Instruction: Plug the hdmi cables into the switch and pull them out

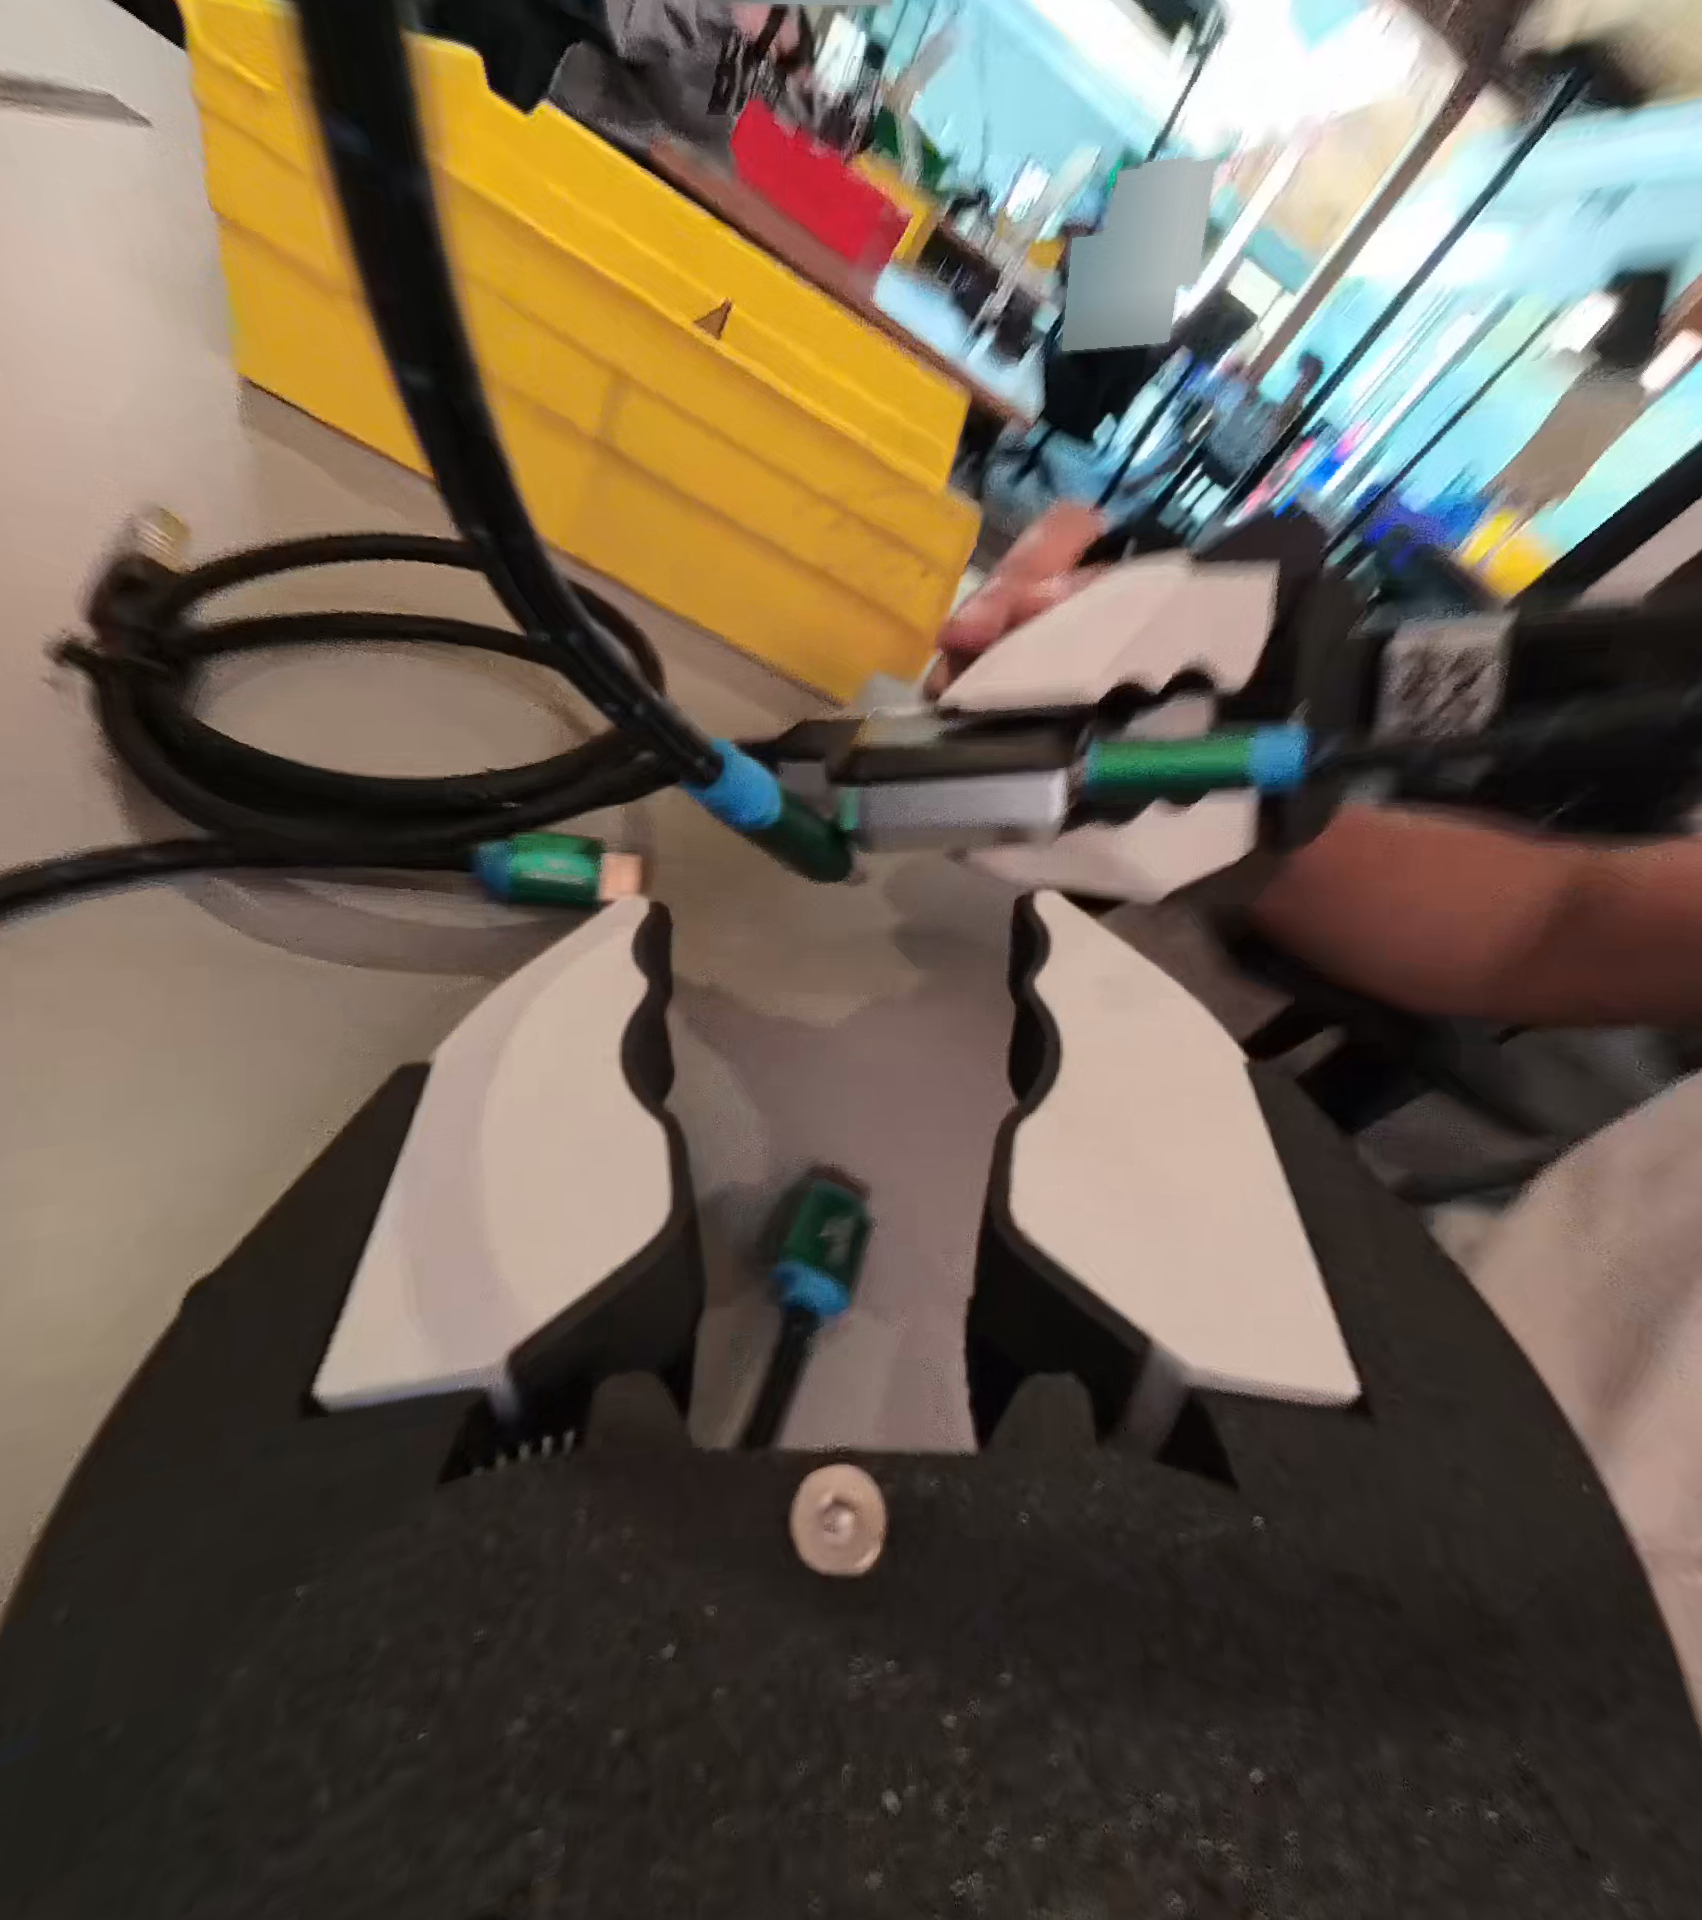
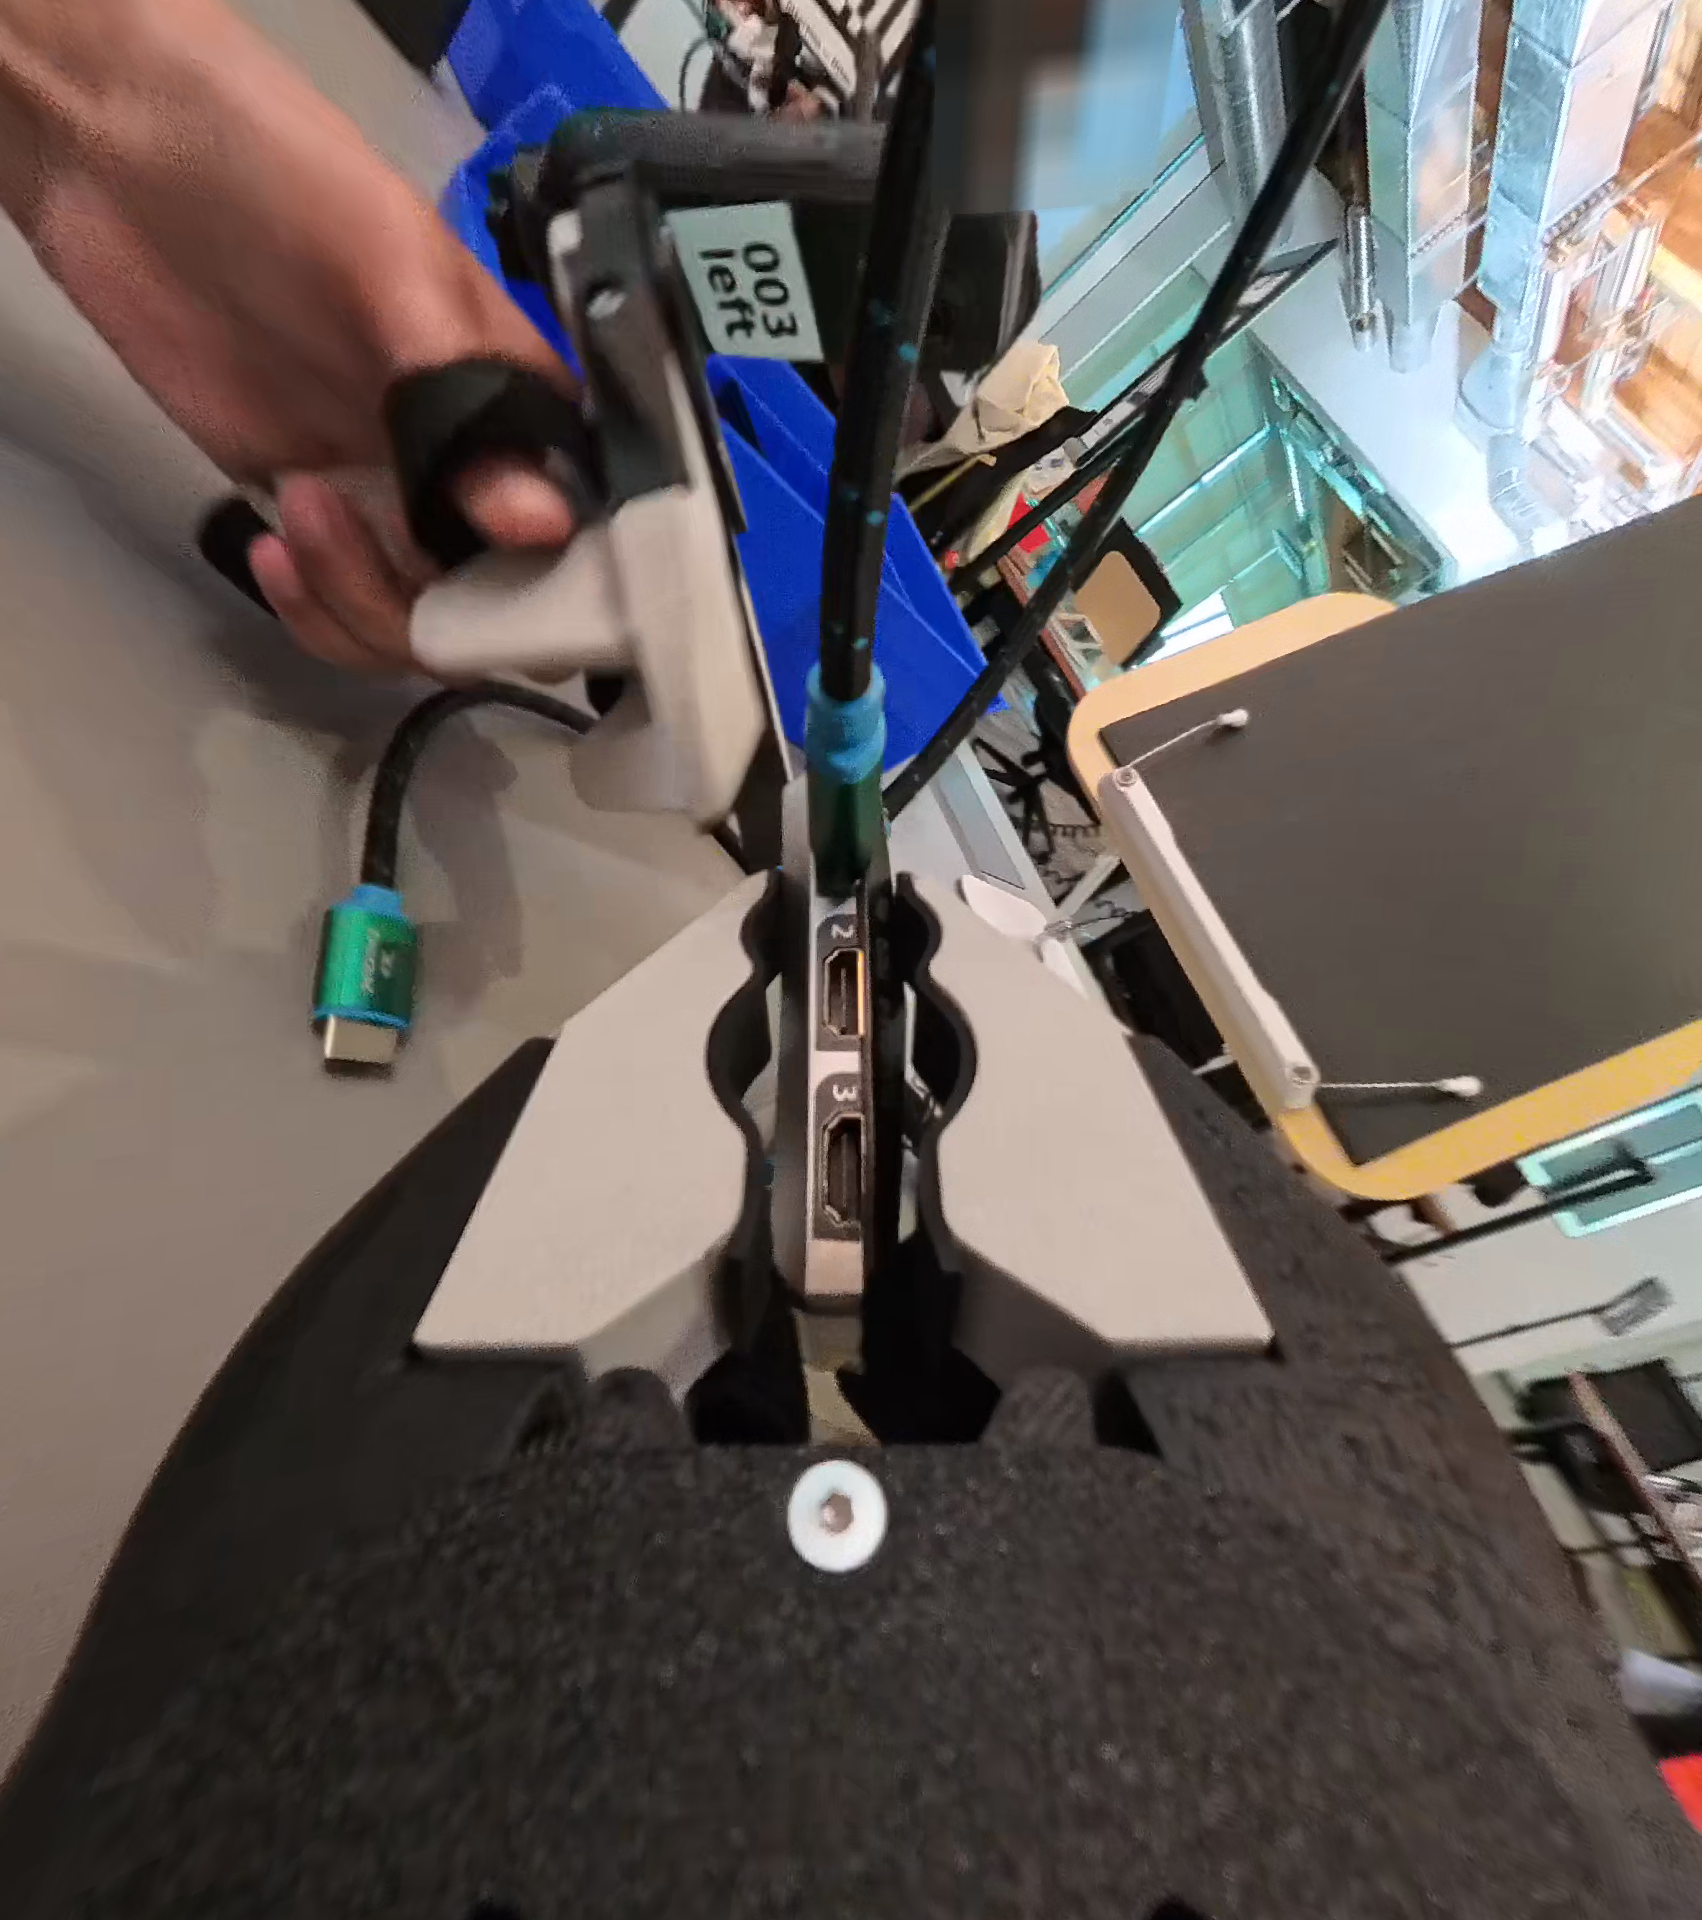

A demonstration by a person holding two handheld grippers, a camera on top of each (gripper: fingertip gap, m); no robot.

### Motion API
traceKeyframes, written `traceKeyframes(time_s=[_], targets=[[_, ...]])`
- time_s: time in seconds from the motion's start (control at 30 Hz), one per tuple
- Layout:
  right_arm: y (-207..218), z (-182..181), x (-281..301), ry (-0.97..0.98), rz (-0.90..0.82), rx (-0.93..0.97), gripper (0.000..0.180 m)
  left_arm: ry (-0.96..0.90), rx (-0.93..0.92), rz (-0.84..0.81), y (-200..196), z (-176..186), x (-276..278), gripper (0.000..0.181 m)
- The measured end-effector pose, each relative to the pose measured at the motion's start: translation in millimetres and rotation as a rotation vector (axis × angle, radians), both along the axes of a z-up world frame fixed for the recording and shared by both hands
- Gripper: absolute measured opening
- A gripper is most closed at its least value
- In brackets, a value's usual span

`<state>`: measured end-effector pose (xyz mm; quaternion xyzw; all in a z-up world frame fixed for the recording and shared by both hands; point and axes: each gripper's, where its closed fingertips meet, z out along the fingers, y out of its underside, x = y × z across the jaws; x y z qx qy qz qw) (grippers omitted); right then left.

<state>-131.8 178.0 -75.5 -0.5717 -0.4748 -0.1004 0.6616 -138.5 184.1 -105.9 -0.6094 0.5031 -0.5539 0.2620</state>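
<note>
Trouble brewing: right claw (image 2: pixel 831 1039) clamps the switch (image 2: pixel 831 1091) edge-on above the table (image 2: pixel 99 831), one plug (image 2: pixel 842 821) seated at its far end, while left claw (image 1: pixel 836 1018) gapes empty nearby, and that taut cable could twist the switch loose.

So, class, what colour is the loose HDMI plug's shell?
Green, with a blue collar; clearest in the right wrist view.

— What lies beyond the left gripper?
— A pale grey tabletop (image 1: pixel 47 364), a yellow bin (image 1: pixel 618 343) ahead on it, a red box (image 1: pixel 805 187) farther off, and bright, blurred glazing to the upper right.
— And past the right one?
— Blue bins (image 2: pixel 795 540) ahead-left — a dark board with a yellow rim (image 2: pixel 1449 831) to the right, silver ducting (image 2: pixel 1252 104) high up.
</note>
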Motion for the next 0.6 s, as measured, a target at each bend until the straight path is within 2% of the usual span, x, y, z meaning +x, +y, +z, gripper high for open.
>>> traceKeyframes(time_s=[0.03, 0.1, 0.3, 0.47, 0.6], targets=[[-0.7, 2.0, 0.3, 0.036, 0.014, -0.024, 0.020, 0.036, 0.135, 0.001, 1.0, -6.3, -0.6, 0.061], [-0.9, 2.0, 1.5, 0.097, 0.040, -0.113, 0.020, 0.071, 0.358, -0.001, -0.6, -7.1, -0.8, 0.053], [-10.3, 7.4, 1.6, 0.261, 0.208, -0.305, 0.020, -0.050, 0.640, -0.077, -18.2, 29.5, 0.0, 0.047], [-20.0, 2.6, 3.8, 0.319, 0.317, -0.433, 0.021, -0.114, 0.811, -0.096, -24.2, 39.1, -0.5, 0.047], [-29.9, 10.9, -5.7, 0.372, 0.410, -0.467, 0.022, -0.081, 0.792, -0.207, -42.1, 22.7, 13.3, 0.045]])
